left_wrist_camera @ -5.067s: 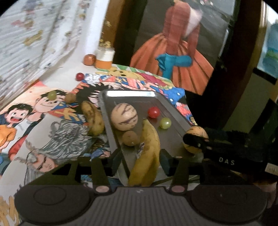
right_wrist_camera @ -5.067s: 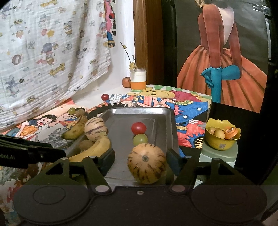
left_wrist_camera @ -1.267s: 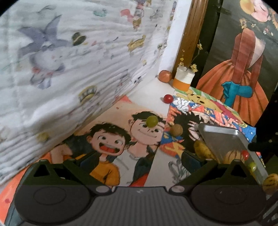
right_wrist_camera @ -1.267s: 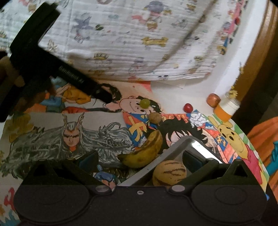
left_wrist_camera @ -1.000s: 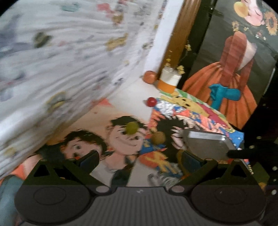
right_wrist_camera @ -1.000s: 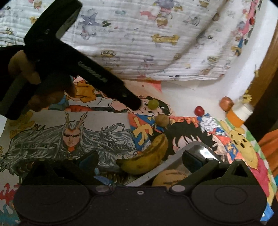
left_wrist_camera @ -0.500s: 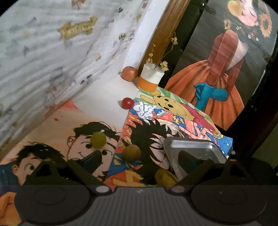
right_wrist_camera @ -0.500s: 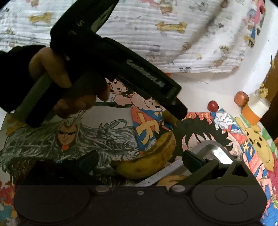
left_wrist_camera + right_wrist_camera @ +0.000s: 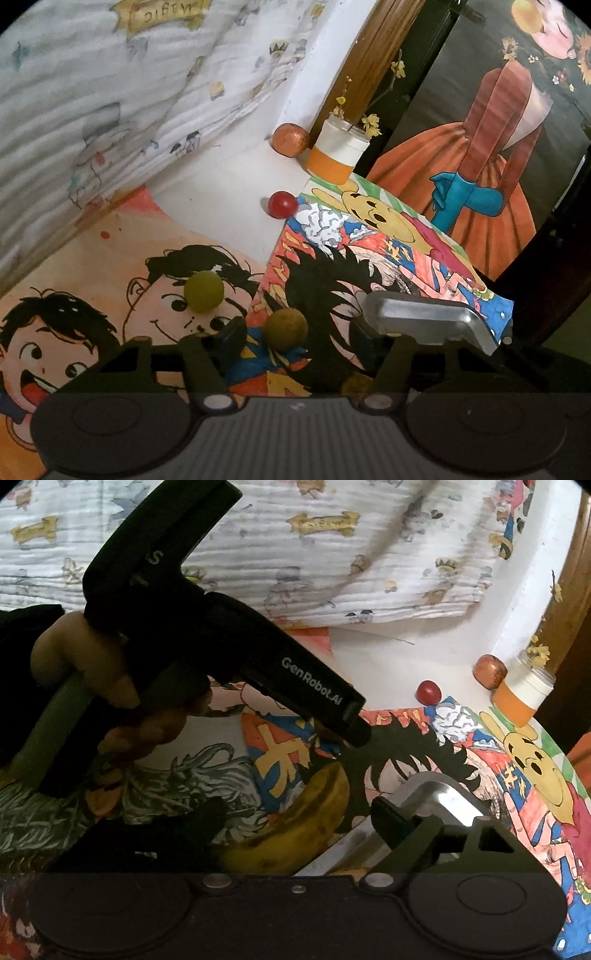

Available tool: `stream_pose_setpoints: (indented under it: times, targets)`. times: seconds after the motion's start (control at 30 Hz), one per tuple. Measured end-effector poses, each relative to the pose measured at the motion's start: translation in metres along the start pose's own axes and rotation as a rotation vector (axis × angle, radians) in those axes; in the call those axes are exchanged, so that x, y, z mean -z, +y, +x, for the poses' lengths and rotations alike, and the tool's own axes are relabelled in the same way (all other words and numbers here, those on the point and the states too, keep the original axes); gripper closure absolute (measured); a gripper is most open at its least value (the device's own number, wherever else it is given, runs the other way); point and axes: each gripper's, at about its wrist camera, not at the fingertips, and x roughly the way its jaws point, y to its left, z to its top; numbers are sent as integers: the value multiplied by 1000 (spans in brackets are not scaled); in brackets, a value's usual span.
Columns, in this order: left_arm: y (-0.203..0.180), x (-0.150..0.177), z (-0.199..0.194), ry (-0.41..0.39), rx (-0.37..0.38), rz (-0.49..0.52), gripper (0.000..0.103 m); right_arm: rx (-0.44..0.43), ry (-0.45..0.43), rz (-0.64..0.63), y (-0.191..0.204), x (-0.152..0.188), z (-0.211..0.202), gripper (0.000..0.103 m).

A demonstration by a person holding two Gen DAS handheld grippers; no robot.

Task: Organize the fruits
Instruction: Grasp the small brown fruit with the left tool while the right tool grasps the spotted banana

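In the left wrist view a small brown round fruit [image 9: 285,329] lies on the cartoon-print cloth between the fingers of my left gripper [image 9: 295,334]. Its jaws are closing and gaps still show beside the fruit. A green grape [image 9: 204,291] sits just left of it. In the right wrist view a spotted banana [image 9: 295,830] lies against the metal tray [image 9: 439,794], between the fingers of my right gripper [image 9: 295,819]. Those jaws are closing too, without touching it. The left gripper [image 9: 354,731], held by a hand [image 9: 110,686], hides the brown fruit there.
A red cherry tomato [image 9: 282,204], an orange-brown fruit [image 9: 290,139] and a white-and-orange cup [image 9: 338,155] stand at the back by the wall. The tray's corner [image 9: 424,319] lies right of the left gripper. A printed blanket [image 9: 110,92] hangs on the left.
The left gripper has pushed forward and down until the brown fruit sits between its narrowing fingers. The right gripper has sunk towards the banana and its fingers have drawn in.
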Motion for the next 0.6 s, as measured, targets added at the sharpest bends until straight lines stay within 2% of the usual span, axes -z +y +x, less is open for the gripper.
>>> stream_pose_setpoints:
  times: [0.23,0.37,0.6]
  targets:
    - [-1,0,5,1,-32,21,53,40,10,31,-2,-2,7,28]
    - [-1,0,5,-6,-52,35,65,45,15,44,-2,-3,9,32]
    - [-3,2,5,-6,-52,64,72,36,35,88,-7,-6,12,33]
